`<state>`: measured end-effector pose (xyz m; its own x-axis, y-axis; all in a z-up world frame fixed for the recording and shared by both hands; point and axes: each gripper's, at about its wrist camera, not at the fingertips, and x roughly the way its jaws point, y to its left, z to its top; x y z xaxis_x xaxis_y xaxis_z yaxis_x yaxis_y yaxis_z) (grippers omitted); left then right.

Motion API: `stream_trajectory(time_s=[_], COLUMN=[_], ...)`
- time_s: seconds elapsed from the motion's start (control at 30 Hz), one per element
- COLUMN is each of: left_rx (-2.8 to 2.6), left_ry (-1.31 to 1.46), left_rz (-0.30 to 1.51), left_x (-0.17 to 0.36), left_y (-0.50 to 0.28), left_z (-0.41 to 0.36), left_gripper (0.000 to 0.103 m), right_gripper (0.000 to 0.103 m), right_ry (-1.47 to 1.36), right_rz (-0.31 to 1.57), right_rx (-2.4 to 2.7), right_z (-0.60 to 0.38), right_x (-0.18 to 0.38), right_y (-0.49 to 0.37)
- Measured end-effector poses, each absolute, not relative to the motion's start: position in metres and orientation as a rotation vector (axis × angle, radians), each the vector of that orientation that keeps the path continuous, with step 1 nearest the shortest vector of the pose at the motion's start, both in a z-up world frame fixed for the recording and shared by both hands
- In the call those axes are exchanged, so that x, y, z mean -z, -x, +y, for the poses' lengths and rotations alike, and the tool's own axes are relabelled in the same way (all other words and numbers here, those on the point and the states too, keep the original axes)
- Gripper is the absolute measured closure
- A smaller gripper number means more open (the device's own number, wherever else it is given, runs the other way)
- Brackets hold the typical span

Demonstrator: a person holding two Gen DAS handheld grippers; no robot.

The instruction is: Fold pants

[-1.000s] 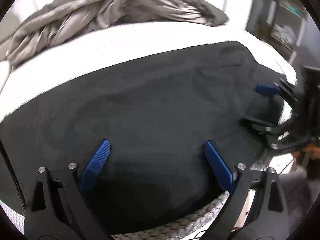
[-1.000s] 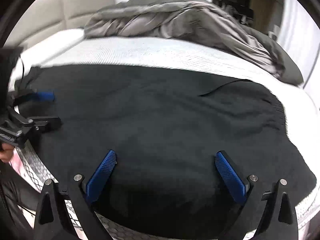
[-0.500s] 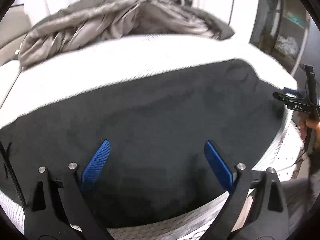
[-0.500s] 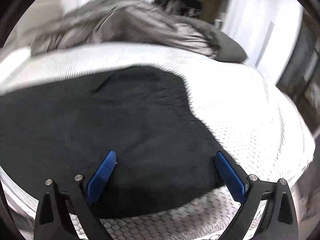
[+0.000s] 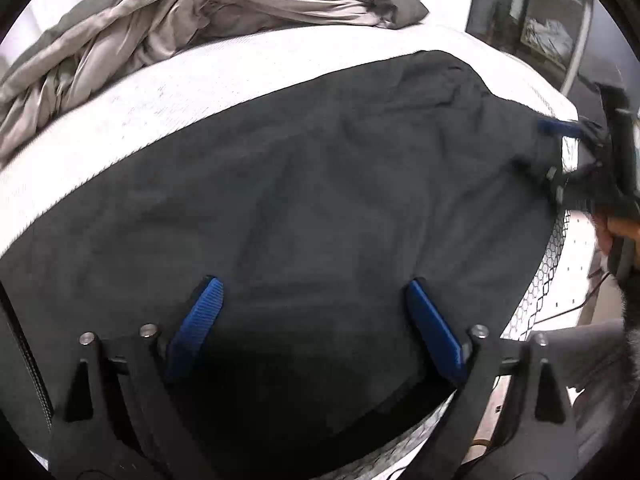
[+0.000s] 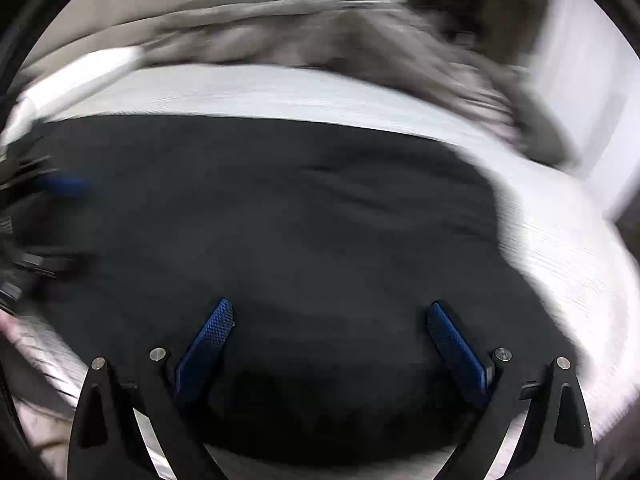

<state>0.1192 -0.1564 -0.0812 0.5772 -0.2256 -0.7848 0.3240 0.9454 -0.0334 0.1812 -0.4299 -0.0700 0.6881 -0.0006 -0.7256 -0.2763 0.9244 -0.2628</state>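
Left gripper (image 5: 312, 312): jaws spread wide, blue pads (image 5: 196, 320) angled outward, nothing between them. Right gripper (image 6: 328, 336): jaws likewise wide apart, empty; seen at the left view's right edge, gripped by a hand (image 5: 618, 236).

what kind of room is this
Most likely a bedroom. The black pants lie spread on a white mattress, a rumpled grey duvet is heaped behind them, and what looks like an upholstered headboard stands at the far end.
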Motion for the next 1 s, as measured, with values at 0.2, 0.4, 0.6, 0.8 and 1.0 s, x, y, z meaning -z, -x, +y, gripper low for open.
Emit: stream_trajectory(time_s=[0.2,0.4,0.6,0.8,1.0], left_rx=[0.287,0.323,0.312,0.289,0.263], left_ry=[-0.032,-0.014,-0.048,0.131,0.367], left_rz=[0.814,0.817,0.846,0.795,0.812], left_x=[0.063,0.06,0.07,0.045,0.048], left_y=[-0.115,-0.128,-0.137,-0.135,-0.145], left_z=[-0.146,-0.169,-0.182,-0.126,-0.058], left_gripper=[0.01,0.01,0.011,0.011,0.011], right_gripper=[0.012,0.02,0.073,0.084,0.03], right_ry=[-0.083,-0.634,-0.53,-0.46,-0.328], right_rz=[0.788,0.806,0.809,0.634,0.824], right_rx=[0.088,-0.271,-0.186,-0.435,-0.94], right_z=[-0.574,-0.616,-0.58,-0.497,-0.382], right_x=[0.043,0.059,0.073,0.015,0.018], right_y=[-0.158,-0.155,-0.191,-0.183,-0.161])
